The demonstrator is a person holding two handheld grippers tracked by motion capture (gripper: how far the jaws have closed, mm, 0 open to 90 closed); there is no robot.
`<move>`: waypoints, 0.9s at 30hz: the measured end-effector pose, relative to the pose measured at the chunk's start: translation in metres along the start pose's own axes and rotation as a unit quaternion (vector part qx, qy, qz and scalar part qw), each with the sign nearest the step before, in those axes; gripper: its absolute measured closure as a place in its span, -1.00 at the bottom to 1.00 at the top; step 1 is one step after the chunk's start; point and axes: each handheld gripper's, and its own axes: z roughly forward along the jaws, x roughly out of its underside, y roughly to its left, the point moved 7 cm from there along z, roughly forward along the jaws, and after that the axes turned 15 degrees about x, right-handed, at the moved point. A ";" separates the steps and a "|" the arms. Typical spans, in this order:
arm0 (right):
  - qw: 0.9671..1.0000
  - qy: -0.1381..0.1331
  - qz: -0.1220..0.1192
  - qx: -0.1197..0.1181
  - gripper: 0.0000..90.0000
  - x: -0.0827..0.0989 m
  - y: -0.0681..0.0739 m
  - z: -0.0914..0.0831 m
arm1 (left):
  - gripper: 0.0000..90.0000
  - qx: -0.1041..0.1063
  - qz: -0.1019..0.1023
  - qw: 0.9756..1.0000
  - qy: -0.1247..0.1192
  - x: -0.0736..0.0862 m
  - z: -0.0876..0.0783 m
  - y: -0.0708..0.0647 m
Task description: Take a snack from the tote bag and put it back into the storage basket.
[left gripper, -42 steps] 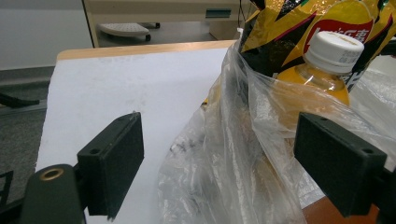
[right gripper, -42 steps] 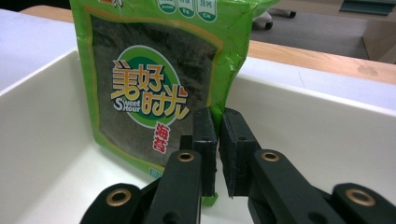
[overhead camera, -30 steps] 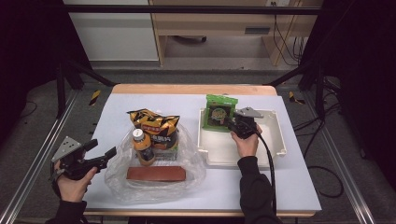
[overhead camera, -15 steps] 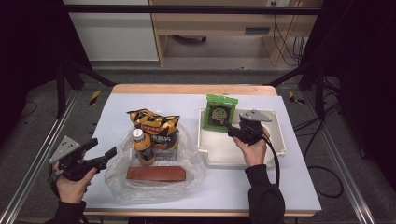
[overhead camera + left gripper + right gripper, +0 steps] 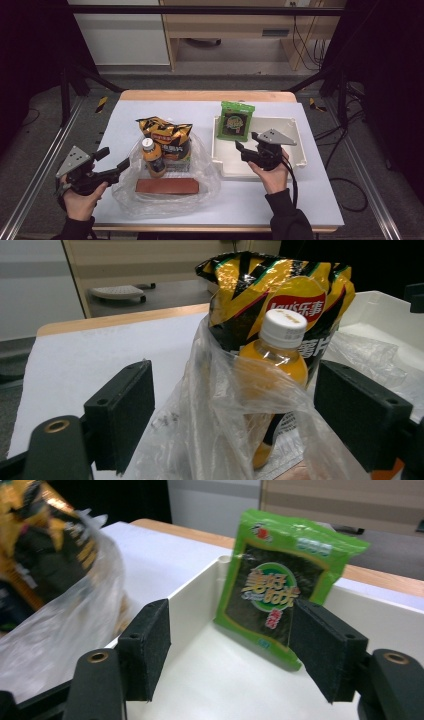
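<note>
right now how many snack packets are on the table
2: the yellow chip bag stands in the clear plastic bag beside the bottle; the green seaweed packet leans in the white tray.

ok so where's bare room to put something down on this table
The white tray floor is bare in front of the green seaweed packet. Table is bare left of the chip bag and along the near edge. The plastic bag is crowded: chips, bottle, brown box.
</note>
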 end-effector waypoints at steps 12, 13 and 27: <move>0.998 -0.014 -0.008 -0.058 -0.06 -0.005 0.040 -0.018 | -0.62 0.006 0.008 1.000 -0.005 -0.008 0.003 -0.015; 0.997 -0.017 -0.013 -0.069 -0.04 -0.006 0.049 -0.019 | -0.61 0.008 0.011 1.000 -0.006 -0.008 0.004 -0.016; 0.992 -0.006 -0.044 -0.122 0.10 -0.001 0.105 -0.020 | -0.46 0.040 0.043 0.998 0.004 -0.012 0.015 -0.045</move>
